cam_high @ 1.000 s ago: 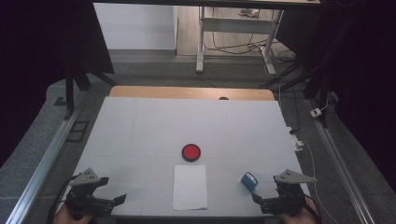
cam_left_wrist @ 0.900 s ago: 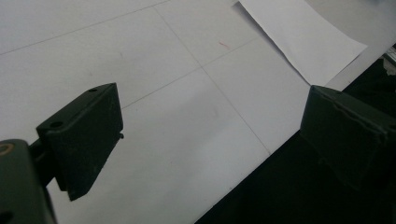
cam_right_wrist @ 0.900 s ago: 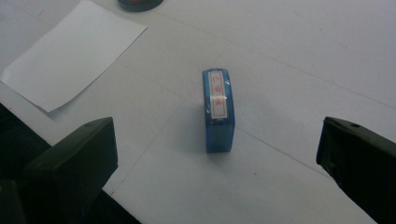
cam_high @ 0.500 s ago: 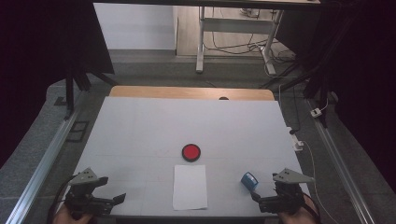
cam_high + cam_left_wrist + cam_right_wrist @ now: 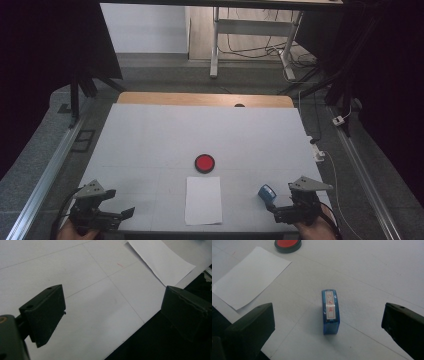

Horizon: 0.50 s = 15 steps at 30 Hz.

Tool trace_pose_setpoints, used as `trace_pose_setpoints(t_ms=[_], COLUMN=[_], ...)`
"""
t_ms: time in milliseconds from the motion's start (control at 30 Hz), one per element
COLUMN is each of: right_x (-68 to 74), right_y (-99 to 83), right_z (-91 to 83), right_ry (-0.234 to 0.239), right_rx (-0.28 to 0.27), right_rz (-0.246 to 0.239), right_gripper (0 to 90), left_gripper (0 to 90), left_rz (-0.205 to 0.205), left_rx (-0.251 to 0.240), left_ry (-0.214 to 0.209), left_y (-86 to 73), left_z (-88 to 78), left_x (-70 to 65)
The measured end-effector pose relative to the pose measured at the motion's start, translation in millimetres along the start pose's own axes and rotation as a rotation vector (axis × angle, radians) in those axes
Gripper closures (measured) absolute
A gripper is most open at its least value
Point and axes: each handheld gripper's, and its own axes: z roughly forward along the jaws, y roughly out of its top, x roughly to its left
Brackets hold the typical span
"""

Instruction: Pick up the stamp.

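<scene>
Right hand-held gripper (image 5: pixel 329 340): released, jaws spread wide, nothing between them but desk. Seen from the high view it sits at the near right edge of the desk (image 5: pixel 150 140), held low by a hand.

Blue stamp (image 5: pixel 330 311) lies just ahead of this hand-held gripper, centred in the gap between the jaws, apart from both. It rests flat on its side, long axis running away from the camera, label with red characters facing up. In the high view the stamp (image 5: pixel 267 192) is just beside the right hand-held gripper (image 5: pixel 287 212), toward the desk's middle.

Step in hand, by my reading: closing in on the stamp to pick it up. To do it well, advance straight along the stamp's long axis, keep the jaws level with the desk, and clamp across the narrow blue sides near mid-length. Gripping too near an end may let it pivot.

Beyond: a white sheet of paper (image 5: pixel 249 277) to the stamp's left, a red ink pad (image 5: pixel 287 244) farther off past it.

Left hand-held gripper (image 5: pixel 112 312): also released, empty, over the near left edge of the desk, well apart from the stamp; paper corner (image 5: pixel 162 262) ahead of it.
</scene>
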Motion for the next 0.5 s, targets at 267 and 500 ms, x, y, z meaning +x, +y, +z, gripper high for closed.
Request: trace_pose_setpoints(t_ms=[267,500], right_x=[0.6,-0.2], right_y=[4.2,6.2], right_z=[9.1,16.4], right_ry=[-0.004,-0.003], right_rx=[0.016,0.030], right_rz=[0.027,0.029], right_gripper=[0.0,0.0], left_gripper=[6.2,5.7], left_rz=[0.000,-0.005], left_rx=[0.003,0.003], left_ry=[-0.002,0.003], left_y=[0.2,0.3], left_z=[0.3,0.3], left_x=[0.1,0.4])
